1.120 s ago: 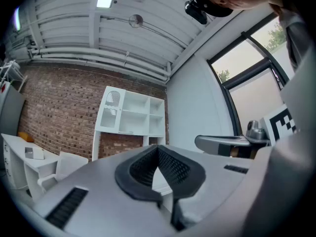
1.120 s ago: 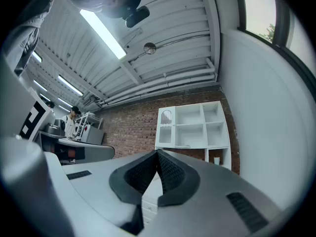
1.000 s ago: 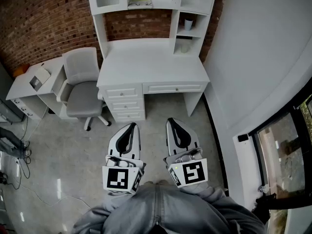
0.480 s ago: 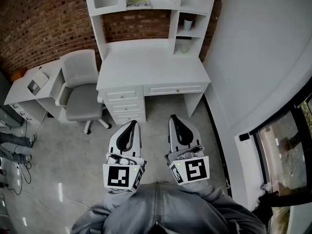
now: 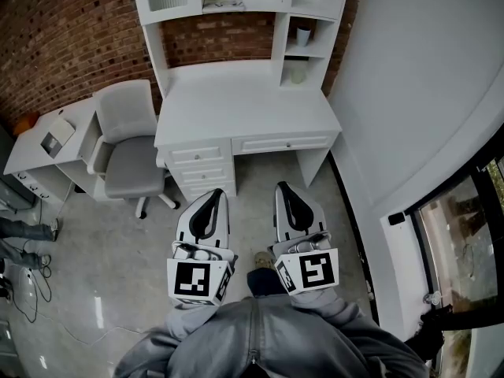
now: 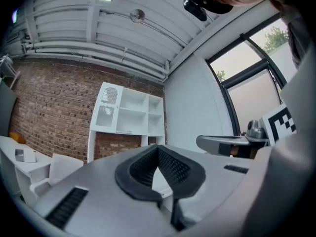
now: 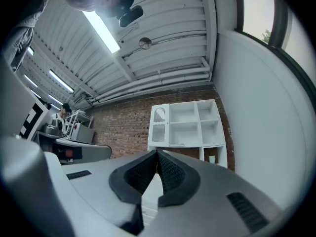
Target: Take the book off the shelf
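A book (image 5: 224, 4) lies flat on the middle shelf of the white hutch (image 5: 161, 22) above the desk (image 5: 244, 105), at the top of the head view. It shows as a thin strip on the shelf (image 7: 178, 144) in the right gripper view. My left gripper (image 5: 215, 195) and right gripper (image 5: 283, 187) hang side by side over the floor, well short of the desk. Both are shut with nothing between their jaws. The hutch (image 6: 127, 115) appears far ahead in the left gripper view.
A grey office chair (image 5: 128, 144) stands left of the desk, beside a low white side table (image 5: 43, 144). A cup (image 5: 303, 36) and a jar (image 5: 297, 72) sit in the hutch's right compartments. A white wall (image 5: 409, 93) runs along the right; a brick wall (image 5: 71, 30) stands behind.
The view has crept forward toward the desk. Both grippers stay shut and level, and a shoe now shows between them.
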Demonstrator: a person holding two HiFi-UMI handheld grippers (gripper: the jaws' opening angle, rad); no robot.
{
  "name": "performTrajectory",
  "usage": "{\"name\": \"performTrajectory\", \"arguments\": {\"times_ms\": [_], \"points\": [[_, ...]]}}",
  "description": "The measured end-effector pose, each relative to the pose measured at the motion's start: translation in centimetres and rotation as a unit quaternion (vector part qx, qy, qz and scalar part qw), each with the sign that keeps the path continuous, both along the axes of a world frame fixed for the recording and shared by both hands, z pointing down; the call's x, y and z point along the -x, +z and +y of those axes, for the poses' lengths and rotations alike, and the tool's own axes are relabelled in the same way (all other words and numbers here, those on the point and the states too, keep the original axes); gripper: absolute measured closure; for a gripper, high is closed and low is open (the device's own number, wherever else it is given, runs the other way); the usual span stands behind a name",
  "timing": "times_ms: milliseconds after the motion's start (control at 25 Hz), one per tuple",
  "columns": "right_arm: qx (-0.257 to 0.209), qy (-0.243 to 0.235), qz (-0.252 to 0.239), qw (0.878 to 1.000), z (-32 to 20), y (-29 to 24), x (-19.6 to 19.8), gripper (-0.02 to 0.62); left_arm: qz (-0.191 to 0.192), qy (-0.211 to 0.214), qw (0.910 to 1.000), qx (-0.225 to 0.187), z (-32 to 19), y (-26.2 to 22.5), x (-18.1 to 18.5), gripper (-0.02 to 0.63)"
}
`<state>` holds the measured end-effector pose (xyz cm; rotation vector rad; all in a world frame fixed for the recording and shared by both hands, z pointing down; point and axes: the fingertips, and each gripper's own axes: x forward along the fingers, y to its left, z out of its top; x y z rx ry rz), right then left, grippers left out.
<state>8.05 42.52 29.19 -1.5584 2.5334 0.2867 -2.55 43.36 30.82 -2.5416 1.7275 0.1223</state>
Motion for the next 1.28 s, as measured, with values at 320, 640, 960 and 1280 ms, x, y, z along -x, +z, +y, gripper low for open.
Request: {"name": "performTrajectory", "arguments": {"times_ms": [320,640,960,1280], "points": [[0.006,-0.005,-0.002,1.000,-5.1,1.1,-0.3,0.569,0.002,-0.002,1.0000,0.003,-4.9,1.0,-0.2,0.601],[0.004,-0.019,0.003,1.000,-13.2,0.6,0.1,0.569,0.006,-0.019,0.9998,-0.003,-12.8,0.2,0.2,0.600],[0.007,-0.030,0.008,0.999,-20.7,0.5,-0.4,0.569,0.009,-0.038,0.9992,-0.002,-20.1,0.1,0.2,0.601],[0.011,-0.039,0.008,0.999,-27.2,1.0,-0.9,0.569,0.013,-0.054,0.9984,0.000,-25.8,0.4,0.2,0.601]]}}
